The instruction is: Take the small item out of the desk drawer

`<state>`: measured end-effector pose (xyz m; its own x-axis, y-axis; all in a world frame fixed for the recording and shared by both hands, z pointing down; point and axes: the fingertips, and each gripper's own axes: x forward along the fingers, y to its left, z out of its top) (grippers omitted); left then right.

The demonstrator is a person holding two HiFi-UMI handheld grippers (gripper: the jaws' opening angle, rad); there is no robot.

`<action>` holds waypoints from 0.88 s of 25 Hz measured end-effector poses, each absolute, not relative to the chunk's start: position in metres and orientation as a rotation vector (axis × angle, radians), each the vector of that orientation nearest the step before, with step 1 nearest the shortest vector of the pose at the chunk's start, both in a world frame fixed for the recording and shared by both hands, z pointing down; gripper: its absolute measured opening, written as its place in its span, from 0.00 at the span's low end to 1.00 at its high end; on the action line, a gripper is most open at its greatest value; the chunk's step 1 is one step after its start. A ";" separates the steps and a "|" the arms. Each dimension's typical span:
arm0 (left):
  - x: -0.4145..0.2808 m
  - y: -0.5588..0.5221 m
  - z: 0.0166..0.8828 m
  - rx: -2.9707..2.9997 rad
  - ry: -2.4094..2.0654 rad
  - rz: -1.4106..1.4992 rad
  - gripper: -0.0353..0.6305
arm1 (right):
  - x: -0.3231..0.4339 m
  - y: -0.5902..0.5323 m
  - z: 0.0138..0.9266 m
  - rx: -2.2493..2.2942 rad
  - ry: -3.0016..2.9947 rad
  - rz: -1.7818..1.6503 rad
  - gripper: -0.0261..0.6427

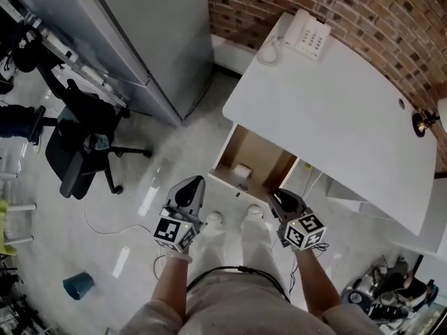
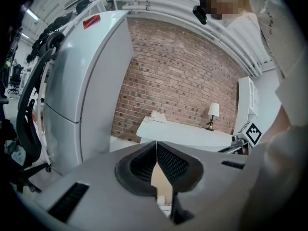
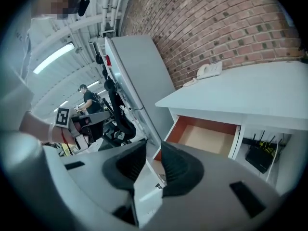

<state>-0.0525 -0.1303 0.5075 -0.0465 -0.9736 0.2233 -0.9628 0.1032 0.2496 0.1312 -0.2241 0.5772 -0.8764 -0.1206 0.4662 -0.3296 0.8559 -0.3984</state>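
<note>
The white desk (image 1: 349,110) has its wooden drawer (image 1: 269,162) pulled out towards me. A small white item (image 1: 242,171) lies on the drawer's bottom near its front left. My left gripper (image 1: 193,181) hangs in front of the drawer and left of it, its jaws shut tip to tip with nothing between them (image 2: 156,146). My right gripper (image 1: 274,194) is level with the drawer's front right corner. Its jaws (image 3: 154,150) stand apart, open and holding nothing. The open drawer (image 3: 207,137) shows beyond the right gripper's jaws; the item is not visible there.
A white telephone (image 1: 307,35) and a small lamp (image 1: 421,122) stand on the desk by the brick wall. A tall grey cabinet (image 1: 140,40) and a black office chair (image 1: 80,142) are to the left. A blue bin (image 1: 78,285) and cable lie on the floor.
</note>
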 end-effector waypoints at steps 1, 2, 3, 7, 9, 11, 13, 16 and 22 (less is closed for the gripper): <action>-0.051 -0.133 0.512 1.890 -2.060 -0.049 0.06 | 0.129 -0.227 0.581 0.307 -2.591 0.662 0.19; -0.049 -0.136 0.516 1.879 -2.062 -0.050 0.06 | 0.126 -0.230 0.585 0.288 -2.585 0.662 0.19; -0.048 -0.138 0.521 1.868 -2.064 -0.051 0.06 | 0.124 -0.233 0.589 0.272 -2.579 0.663 0.19; -0.044 -0.141 0.542 1.812 -2.080 -0.056 0.06 | 0.116 -0.240 0.609 0.210 -2.553 0.663 0.19; -0.044 -0.141 0.553 1.786 -2.087 -0.053 0.06 | 0.111 -0.243 0.620 0.188 -2.539 0.668 0.19; -0.044 -0.141 0.564 1.771 -2.085 -0.050 0.06 | 0.106 -0.246 0.631 0.175 -2.523 0.672 0.19; -0.045 -0.141 0.575 1.762 -2.081 -0.040 0.07 | 0.102 -0.247 0.642 0.157 -2.502 0.670 0.19; -0.050 -0.141 0.589 1.735 -2.090 -0.034 0.06 | 0.092 -0.247 0.659 0.113 -2.464 0.648 0.19; -0.058 -0.142 0.611 1.682 -2.105 -0.049 0.06 | 0.071 -0.242 0.689 0.013 -2.379 0.590 0.21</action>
<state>-0.0579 -0.1422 0.6108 -0.1615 -0.9350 0.3158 -0.9192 0.2589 0.2966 0.0711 -0.2416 0.6890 -0.7709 0.1441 0.6205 -0.1623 0.8975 -0.4101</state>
